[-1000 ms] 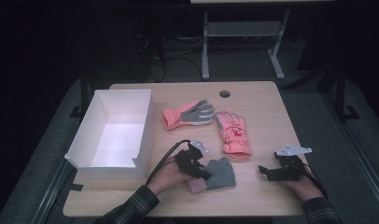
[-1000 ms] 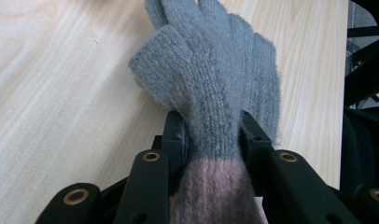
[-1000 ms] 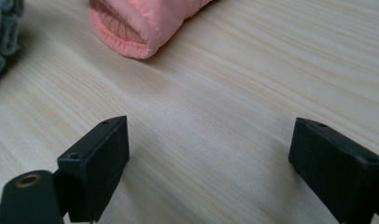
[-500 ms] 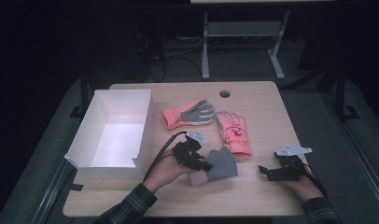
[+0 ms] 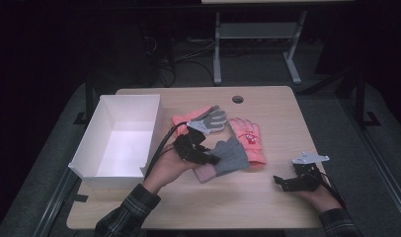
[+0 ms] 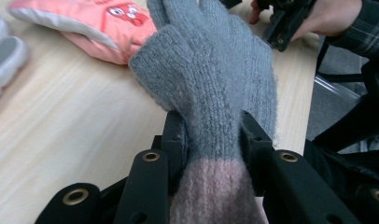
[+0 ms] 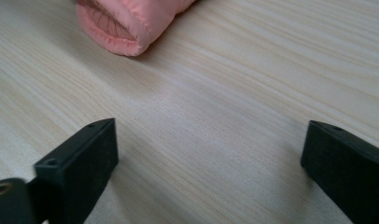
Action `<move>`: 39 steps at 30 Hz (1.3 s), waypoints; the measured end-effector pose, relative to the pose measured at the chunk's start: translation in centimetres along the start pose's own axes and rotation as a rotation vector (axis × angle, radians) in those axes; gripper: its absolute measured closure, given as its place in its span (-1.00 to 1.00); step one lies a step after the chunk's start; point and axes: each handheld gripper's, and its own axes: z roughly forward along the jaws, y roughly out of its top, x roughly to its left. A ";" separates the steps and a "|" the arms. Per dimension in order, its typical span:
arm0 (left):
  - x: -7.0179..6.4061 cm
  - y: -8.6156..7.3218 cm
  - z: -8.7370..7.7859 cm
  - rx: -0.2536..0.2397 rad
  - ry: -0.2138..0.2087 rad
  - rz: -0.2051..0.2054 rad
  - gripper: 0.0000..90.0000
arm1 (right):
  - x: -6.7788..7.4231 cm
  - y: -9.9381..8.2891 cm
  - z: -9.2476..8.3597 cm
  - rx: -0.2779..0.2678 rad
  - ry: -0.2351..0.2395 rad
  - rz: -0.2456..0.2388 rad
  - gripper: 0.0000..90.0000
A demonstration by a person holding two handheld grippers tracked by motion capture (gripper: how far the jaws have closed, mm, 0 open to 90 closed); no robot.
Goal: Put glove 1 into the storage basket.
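Note:
A grey knitted glove with a pink cuff hangs above the table's middle, and my left gripper is shut on it near the cuff. In the left gripper view both jaws pinch the glove at the left gripper. Behind it a pink glove lies flat on the wood. My right gripper rests near the front right of the table; its jaws have just been opening and stand wide with nothing between them. In the right gripper view my right gripper faces bare wood, with the pink glove's cuff ahead.
A white open box stands at the table's left. A pink glove with a grey palm lies between the box and the other pink glove. A round cable hole sits near the far edge. A metal stand is behind the table.
My left gripper has risen off the table and moved away from the front edge, with the grey glove lifted in it. The right hand has kept still.

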 end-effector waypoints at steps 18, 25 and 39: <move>1.8 0.9 -5.9 -0.048 0.103 -0.034 0.53 | 0.0 0.0 0.0 0.001 -0.001 0.000 -0.96; 3.3 0.8 -9.1 -0.078 0.169 -0.066 0.53 | 0.0 0.0 0.0 0.001 -0.001 0.000 -0.96; 6.2 -1.0 -13.8 -0.140 0.273 -0.140 0.53 | 0.0 0.0 0.0 0.001 -0.001 0.001 -0.96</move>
